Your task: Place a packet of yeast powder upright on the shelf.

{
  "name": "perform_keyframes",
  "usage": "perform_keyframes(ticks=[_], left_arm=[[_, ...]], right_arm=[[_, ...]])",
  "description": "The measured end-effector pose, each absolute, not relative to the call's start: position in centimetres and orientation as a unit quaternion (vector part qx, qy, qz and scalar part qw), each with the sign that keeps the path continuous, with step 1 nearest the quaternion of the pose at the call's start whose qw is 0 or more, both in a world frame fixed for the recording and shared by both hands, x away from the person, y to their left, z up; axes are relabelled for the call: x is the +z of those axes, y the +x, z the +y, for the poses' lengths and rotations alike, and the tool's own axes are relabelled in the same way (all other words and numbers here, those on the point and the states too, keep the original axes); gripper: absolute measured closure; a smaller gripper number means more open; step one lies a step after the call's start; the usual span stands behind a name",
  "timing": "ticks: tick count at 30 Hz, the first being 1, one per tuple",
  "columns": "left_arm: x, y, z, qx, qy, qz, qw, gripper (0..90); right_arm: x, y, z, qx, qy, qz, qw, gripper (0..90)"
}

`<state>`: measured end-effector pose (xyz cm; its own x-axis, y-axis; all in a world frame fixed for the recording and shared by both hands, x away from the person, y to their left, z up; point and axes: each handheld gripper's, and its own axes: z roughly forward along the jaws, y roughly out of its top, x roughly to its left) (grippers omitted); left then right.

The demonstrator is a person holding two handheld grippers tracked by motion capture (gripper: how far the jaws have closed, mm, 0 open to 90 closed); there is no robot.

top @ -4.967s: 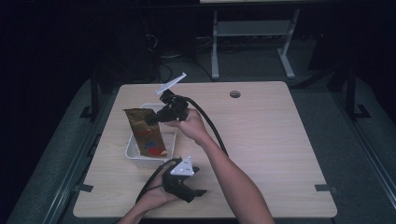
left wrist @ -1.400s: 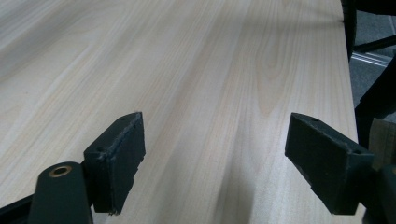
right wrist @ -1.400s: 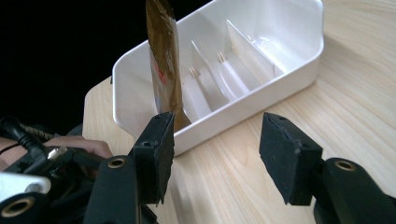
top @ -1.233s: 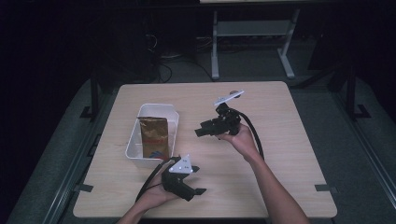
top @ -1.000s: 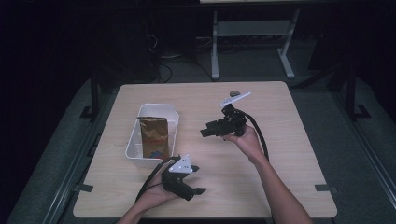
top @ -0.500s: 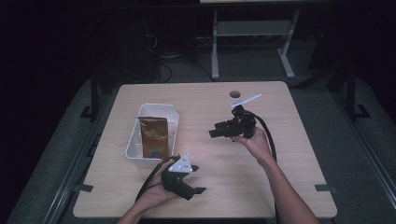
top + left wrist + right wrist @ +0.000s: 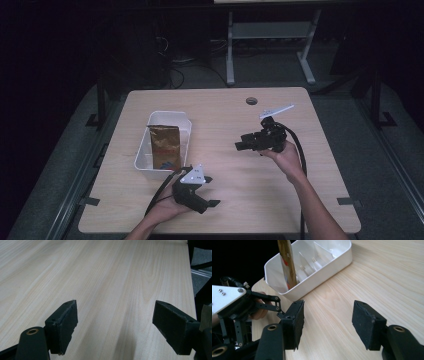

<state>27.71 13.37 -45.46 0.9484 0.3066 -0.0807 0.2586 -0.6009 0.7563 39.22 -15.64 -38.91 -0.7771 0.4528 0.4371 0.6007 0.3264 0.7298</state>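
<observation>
Snack bag in white bin, frame left: light, crinkly, soft. We pinch top edge. Both grippers' jaws wide, empty.

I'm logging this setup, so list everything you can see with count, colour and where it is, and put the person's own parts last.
Table: one, light wood, middle of the high view, with a round hole near its far edge.
Bin: one, white plastic with dividers inside, on the left half of the table.
Snack bag: one, brown-gold with some red and blue print, inside the bin, leaning upright.
Frame: one, pale grey metal, on the floor beyond the table.
Left gripper: one, black, near the table's front edge, jaws open with nothing between them.
Right gripper: one, black, over the right half of the table, jaws open and empty, pointing toward the bin.
Hands: two, left hand and right hand, each holding a gripper.
</observation>
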Motion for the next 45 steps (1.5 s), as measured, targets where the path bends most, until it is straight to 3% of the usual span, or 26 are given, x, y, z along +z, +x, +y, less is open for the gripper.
perform_keyframes(ticks=[45], left_arm=[[-45.7, 27.8, 13.3, 0.023, 0.895, 0.159, 0.417, 19.3]], right_arm=[[-42.6, 33.2, -23.7, -0.485, -0.377, -0.787, 0.055, 39.7]])
